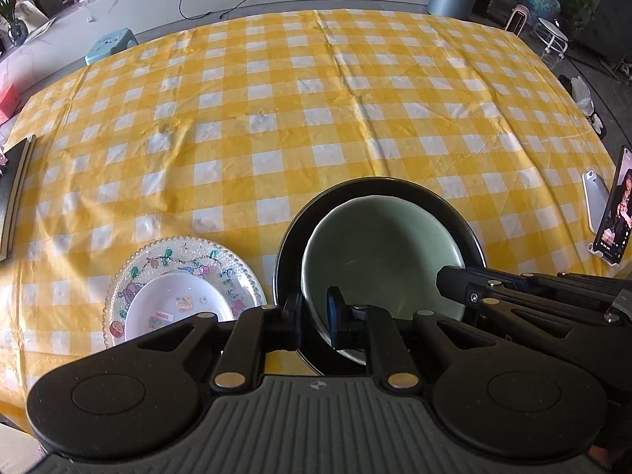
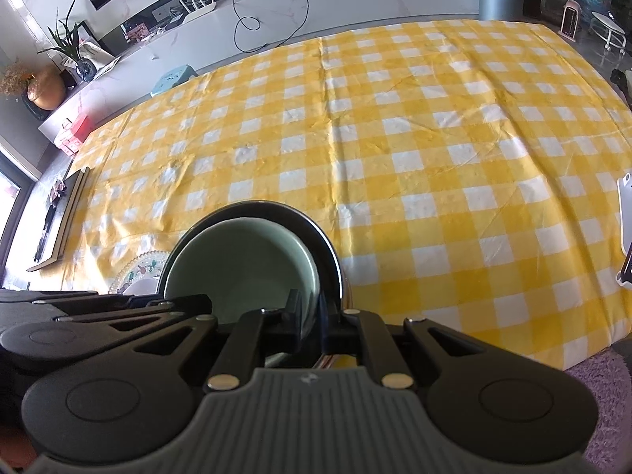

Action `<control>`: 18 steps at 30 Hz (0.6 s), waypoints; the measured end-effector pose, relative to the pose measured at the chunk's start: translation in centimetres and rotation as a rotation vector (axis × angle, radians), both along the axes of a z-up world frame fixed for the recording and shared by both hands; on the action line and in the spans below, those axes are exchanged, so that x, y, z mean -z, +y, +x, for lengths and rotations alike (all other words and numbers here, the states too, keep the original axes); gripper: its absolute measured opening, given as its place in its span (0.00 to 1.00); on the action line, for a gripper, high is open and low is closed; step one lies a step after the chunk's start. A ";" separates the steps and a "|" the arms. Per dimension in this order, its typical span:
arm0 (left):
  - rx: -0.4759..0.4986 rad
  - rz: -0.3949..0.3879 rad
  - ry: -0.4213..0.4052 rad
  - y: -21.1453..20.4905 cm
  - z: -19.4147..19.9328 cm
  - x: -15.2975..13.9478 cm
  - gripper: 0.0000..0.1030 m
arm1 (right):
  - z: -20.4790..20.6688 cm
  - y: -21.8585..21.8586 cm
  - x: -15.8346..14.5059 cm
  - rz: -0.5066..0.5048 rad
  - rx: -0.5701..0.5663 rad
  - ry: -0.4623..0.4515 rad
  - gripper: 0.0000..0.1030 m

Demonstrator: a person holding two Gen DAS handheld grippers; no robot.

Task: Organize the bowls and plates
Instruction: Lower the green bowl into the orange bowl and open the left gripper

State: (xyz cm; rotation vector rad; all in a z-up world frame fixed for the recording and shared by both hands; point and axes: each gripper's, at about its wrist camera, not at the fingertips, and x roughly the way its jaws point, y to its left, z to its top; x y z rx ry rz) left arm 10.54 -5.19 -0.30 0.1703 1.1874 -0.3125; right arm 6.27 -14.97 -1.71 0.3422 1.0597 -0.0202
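- The pale green round ceramic bowl (image 1: 381, 252) sits nested inside a larger black round bowl with a thin shiny rim (image 1: 458, 213), and the pair stands on the table directly ahead of both my grippers.
- My left gripper (image 1: 316, 312) has its two black fingers drawn close together on the near left edge of the nested pair: one finger is outside the black bowl's rim, the other, with its blue pad, is inside the green bowl, so both walls are pinched between them.
- My right gripper (image 2: 312, 316) is clamped on the opposite near edge, its fingers nearly together, with the green bowl's rim and the black bowl's wall caught between them.
- In the left view, the right gripper's black body reaches in from the right and meets the bowls' rim.
- Just left of my left gripper lies a clear glass plate with a beaded edge and cartoon pictures (image 1: 185, 260), with a small white plate (image 1: 177, 300) resting on it.
- The table is covered by a yellow-and-white checked cloth (image 1: 300, 110).
- Far right of my left gripper, a lit phone (image 1: 616, 217) stands propped up.
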 end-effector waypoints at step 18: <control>0.049 -0.014 -0.085 0.2 -1.3 -2.8 0.39 | -1.2 -0.7 -2.3 0.013 0.012 -0.074 0.26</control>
